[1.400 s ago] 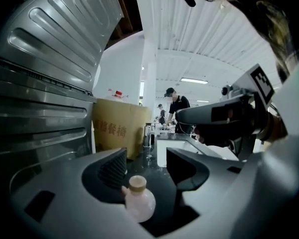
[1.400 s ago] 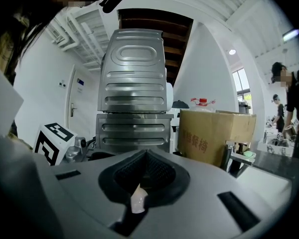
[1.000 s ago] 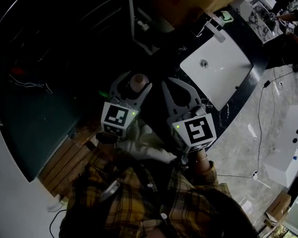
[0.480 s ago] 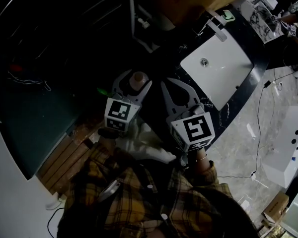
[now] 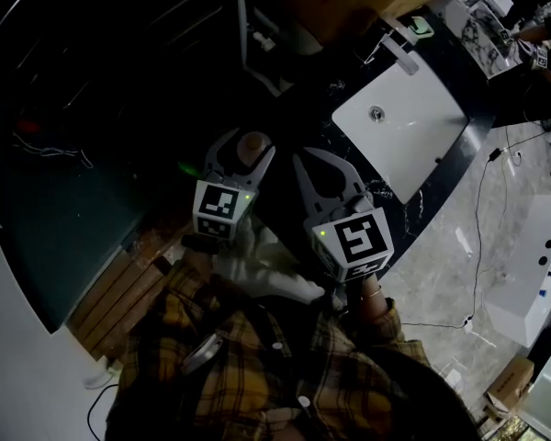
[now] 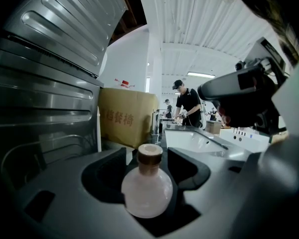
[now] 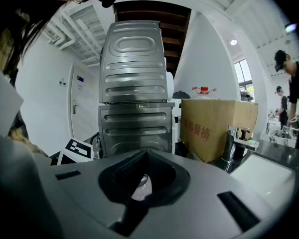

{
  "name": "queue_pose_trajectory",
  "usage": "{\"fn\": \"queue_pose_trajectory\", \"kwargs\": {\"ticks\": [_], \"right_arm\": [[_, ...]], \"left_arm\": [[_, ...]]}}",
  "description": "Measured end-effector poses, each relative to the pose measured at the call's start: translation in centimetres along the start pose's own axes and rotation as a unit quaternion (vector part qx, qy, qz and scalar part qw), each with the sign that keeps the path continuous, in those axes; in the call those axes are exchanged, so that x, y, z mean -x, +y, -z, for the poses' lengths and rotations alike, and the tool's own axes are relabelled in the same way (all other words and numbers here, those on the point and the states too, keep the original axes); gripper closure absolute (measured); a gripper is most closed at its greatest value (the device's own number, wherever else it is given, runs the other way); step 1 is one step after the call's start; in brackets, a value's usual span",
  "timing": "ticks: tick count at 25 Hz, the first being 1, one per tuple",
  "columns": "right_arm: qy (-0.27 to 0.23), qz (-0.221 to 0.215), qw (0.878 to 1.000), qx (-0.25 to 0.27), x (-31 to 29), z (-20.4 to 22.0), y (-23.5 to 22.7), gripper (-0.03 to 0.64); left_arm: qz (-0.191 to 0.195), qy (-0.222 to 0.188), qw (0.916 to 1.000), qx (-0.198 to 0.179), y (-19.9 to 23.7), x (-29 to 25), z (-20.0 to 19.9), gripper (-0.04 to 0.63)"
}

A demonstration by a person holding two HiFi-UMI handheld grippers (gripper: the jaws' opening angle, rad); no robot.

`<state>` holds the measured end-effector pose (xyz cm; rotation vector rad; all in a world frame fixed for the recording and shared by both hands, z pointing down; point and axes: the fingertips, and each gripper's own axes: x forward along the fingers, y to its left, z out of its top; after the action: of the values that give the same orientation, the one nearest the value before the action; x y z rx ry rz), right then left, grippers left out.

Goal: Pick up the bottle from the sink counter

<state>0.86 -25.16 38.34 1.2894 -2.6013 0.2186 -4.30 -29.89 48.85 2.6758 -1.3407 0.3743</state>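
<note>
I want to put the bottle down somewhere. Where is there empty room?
The white sink basin is bare except for its drain. The dark counter strip between the basin and the counter's outer edge looks free too. It's crowded at the far end, around the faucet and cardboard box.

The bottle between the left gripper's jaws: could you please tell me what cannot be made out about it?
Left gripper view: the body of the left gripper hides the base of the bottle, so any support is unclear.
Head view: only its top shows; below is too dark.
Right gripper view: pale sliver behind the shut right gripper, too small to identify.
</note>
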Motion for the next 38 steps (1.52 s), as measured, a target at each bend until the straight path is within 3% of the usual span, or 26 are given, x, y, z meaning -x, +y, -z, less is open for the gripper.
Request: {"fn": "queue_pose_trajectory", "kwargs": {"ticks": [8, 18, 24, 30, 38], "right_arm": [[0.003, 0.0, 1.0, -0.003, 0.27, 0.42, 0.28, 0.601], [0.003, 0.0, 1.0, -0.003, 0.38, 0.38, 0.43, 0.601], [0.004, -0.001, 1.0, 0.0, 0.48, 0.34, 0.56, 0.601], [0.002, 0.0, 1.0, 0.002, 0.49, 0.21, 0.61, 0.601], [0.003, 0.0, 1.0, 0.003, 0.58, 0.18, 0.73, 0.601]], "left_arm": [[-0.003, 0.004, 1.0, 0.009, 0.24, -0.3, 0.71, 0.347], [-0.01, 0.012, 0.9997, -0.017, 0.22, -0.64, 0.79, 0.348], [-0.006, 0.001, 0.9998, -0.021, -0.23, -0.8, 0.46, 0.445], [-0.001, 0.006, 0.9994, -0.033, 0.0, -0.76, 0.07, 0.449], [0.018, 0.007, 0.9995, -0.023, -0.36, -0.86, 0.34, 0.451]]}}
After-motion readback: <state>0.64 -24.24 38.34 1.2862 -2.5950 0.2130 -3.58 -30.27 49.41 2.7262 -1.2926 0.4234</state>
